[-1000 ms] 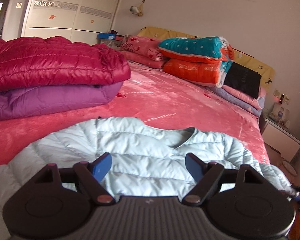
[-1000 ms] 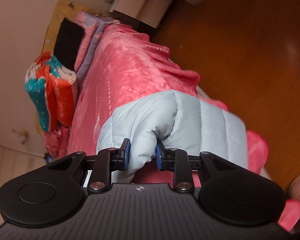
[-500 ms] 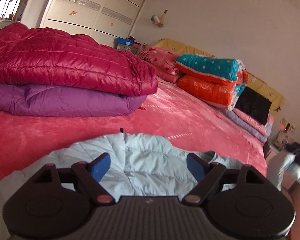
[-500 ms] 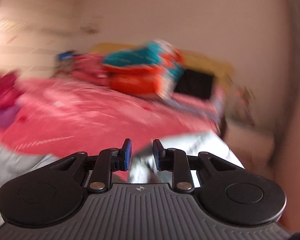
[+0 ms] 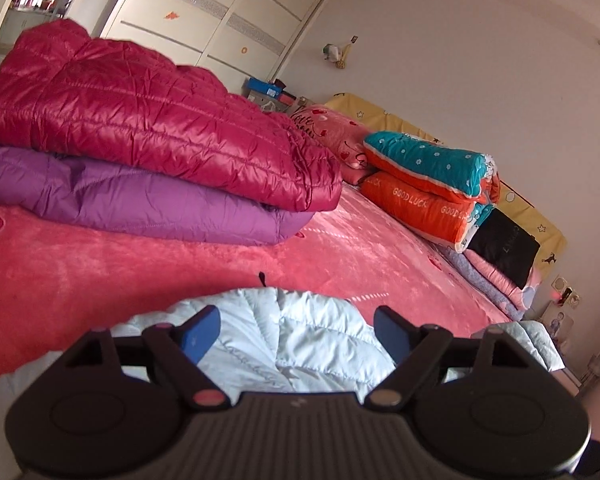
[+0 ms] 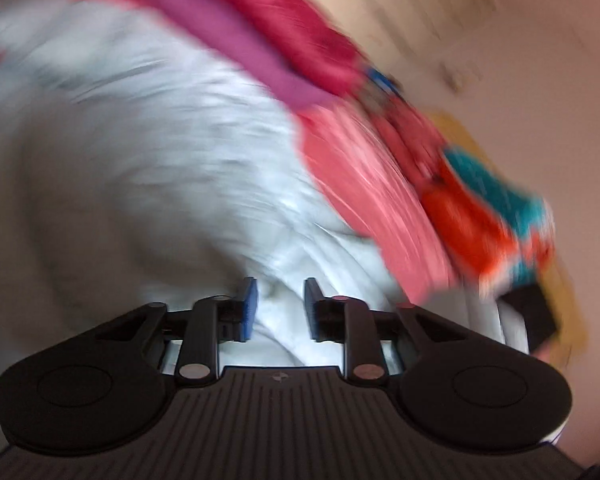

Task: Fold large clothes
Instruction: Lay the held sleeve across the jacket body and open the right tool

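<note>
A pale blue quilted jacket [image 5: 292, 332] lies on the pink bedspread [image 5: 140, 264]. My left gripper [image 5: 296, 334] is open and empty, low over the jacket near its collar. In the blurred right wrist view the jacket [image 6: 160, 152] fills the left and centre. My right gripper [image 6: 280, 308] is shut on a fold of the jacket, with pale blue fabric pinched between its blue pads [image 6: 249, 304].
A folded crimson jacket [image 5: 148, 120] lies on a folded purple one [image 5: 140, 204] at the left of the bed. Rolled teal and orange quilts [image 5: 432, 184] and pillows sit at the headboard. A nightstand [image 5: 560, 312] stands at the right.
My right gripper has swung from the bed's side, over the bed, carrying the jacket's sleeve across the jacket body. My left gripper has moved lower and closer to the folded pile.
</note>
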Available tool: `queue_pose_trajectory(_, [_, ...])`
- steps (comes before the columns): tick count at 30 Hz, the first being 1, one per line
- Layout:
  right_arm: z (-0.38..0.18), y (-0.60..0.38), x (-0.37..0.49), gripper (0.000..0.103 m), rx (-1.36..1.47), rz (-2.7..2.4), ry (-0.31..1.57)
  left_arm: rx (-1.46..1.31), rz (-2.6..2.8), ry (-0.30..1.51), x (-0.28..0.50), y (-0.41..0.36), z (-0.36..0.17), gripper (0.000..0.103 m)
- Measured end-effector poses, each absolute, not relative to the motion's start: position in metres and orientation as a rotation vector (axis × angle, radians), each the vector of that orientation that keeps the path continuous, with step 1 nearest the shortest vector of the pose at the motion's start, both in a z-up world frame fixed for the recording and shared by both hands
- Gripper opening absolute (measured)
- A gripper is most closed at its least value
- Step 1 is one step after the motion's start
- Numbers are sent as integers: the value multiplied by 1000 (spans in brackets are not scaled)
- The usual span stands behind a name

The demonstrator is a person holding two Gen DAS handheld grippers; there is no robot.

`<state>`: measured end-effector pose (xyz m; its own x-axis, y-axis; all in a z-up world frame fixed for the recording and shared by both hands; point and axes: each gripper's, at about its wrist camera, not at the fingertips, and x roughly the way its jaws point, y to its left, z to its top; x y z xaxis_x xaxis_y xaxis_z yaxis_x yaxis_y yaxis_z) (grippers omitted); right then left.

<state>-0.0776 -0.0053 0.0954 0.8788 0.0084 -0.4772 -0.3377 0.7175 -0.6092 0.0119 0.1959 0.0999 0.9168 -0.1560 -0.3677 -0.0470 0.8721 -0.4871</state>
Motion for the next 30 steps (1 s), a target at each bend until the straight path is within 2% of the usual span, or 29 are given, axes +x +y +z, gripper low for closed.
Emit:
queue_pose_trajectory(1, [103, -18, -77, 63, -674, 169, 479, -515, -64, 416, 13, 196, 98, 84])
queue_pose_trajectory(3, [120, -50, -55, 78, -521, 109, 492, -510, -76, 423, 14, 193, 97, 84])
queue_pose_trajectory(5, [134, -86, -37, 79, -351, 33, 508, -497, -93, 431, 16, 189, 96, 84])
queue_pose_trajectory(8, [147, -131, -11, 91, -130, -72, 513, -471, -114, 440, 19, 182, 94, 84])
queue_pose_trajectory(15, [156, -198, 35, 95, 240, -123, 479, -447, -134, 465, 25, 174, 89, 84])
queue_pose_trajectory(17, [156, -206, 53, 90, 348, -98, 482, -438, -137, 466, 25, 172, 89, 84])
queue_pose_trajectory(18, [156, -209, 61, 78, 386, -91, 482, -434, -138, 465, 25, 172, 89, 84])
queue_pose_trajectory(19, [156, -208, 69, 57, 403, -83, 484, -432, -138, 464, 25, 172, 89, 84])
queue_pose_trajectory(21, [160, -200, 80, 33, 390, -60, 483, -434, -134, 463, 25, 174, 89, 84])
queue_pose_trajectory(25, [170, -146, 96, 19, 240, 63, 459, -454, -116, 464, 25, 179, 88, 84])
queue_pose_trajectory(30, [170, -77, 76, 16, 121, 300, 459, -500, -94, 457, 25, 188, 88, 84])
